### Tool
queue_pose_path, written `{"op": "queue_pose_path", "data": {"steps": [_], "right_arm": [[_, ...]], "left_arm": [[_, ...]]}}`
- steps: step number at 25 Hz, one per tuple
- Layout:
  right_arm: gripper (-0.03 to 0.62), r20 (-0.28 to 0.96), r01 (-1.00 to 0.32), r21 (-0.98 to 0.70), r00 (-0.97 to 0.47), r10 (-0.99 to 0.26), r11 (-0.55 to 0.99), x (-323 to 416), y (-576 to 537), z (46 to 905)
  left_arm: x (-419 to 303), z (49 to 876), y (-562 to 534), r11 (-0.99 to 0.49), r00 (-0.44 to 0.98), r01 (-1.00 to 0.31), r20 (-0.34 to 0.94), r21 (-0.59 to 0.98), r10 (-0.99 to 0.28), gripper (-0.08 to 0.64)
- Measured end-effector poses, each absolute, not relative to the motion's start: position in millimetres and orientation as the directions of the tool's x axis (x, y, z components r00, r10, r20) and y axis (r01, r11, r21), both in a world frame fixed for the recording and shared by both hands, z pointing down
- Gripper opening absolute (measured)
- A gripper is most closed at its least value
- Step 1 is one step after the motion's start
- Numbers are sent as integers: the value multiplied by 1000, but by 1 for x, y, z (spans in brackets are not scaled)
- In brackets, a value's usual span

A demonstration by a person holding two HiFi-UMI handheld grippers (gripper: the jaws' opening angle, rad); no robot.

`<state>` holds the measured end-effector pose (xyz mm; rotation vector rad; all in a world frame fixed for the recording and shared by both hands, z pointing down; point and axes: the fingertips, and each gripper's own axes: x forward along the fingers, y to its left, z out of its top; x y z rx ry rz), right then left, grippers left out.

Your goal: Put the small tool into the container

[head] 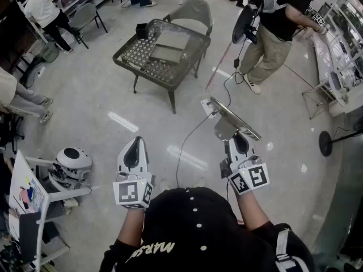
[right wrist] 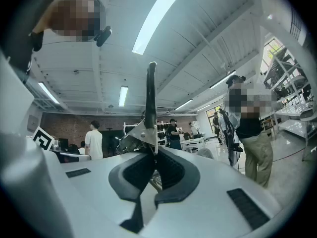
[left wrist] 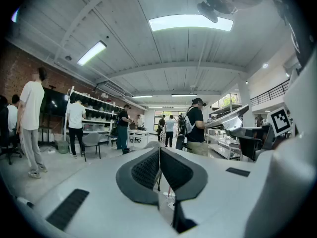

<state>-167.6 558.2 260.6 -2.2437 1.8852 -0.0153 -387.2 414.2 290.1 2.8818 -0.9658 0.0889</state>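
My right gripper (head: 237, 137) is shut on a small tool (head: 234, 118), a flat metal blade that sticks out forward and up over the floor. In the right gripper view the tool (right wrist: 150, 108) stands edge-on, rising from between the closed jaws of the right gripper (right wrist: 153, 165). My left gripper (head: 132, 143) is held beside it at the same height, shut with nothing in it; its pads meet in the left gripper view (left wrist: 159, 163). Ahead stands a dark mesh-top table (head: 136, 58) with a grey tray-like container (head: 168, 46) and a small black box (head: 142, 31) on it. Both grippers are well short of the table.
A grey chair (head: 196, 10) stands behind the table. A person (head: 273, 33) stands at the right by white shelving (head: 334, 55). A white-and-black helmet-like object (head: 71, 162) and a white rack (head: 25, 200) are at the left. A cable (head: 190, 137) crosses the floor; a round stand base (head: 325, 143) sits right.
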Motion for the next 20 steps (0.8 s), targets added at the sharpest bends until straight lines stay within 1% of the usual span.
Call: {"op": "queue_pose_path", "data": {"steps": [16,20], "right_arm": [[21,-120,-977,-151,167,-979,-148,-183,541,260],[21,-121,-977,-132,181,-976,-165,-191,535,260]], "left_arm": [[-397,290,400,-799,804,-595,74,87,-591,31],[-403,289,393,-807,812,-584,74,90,-579,29]]}}
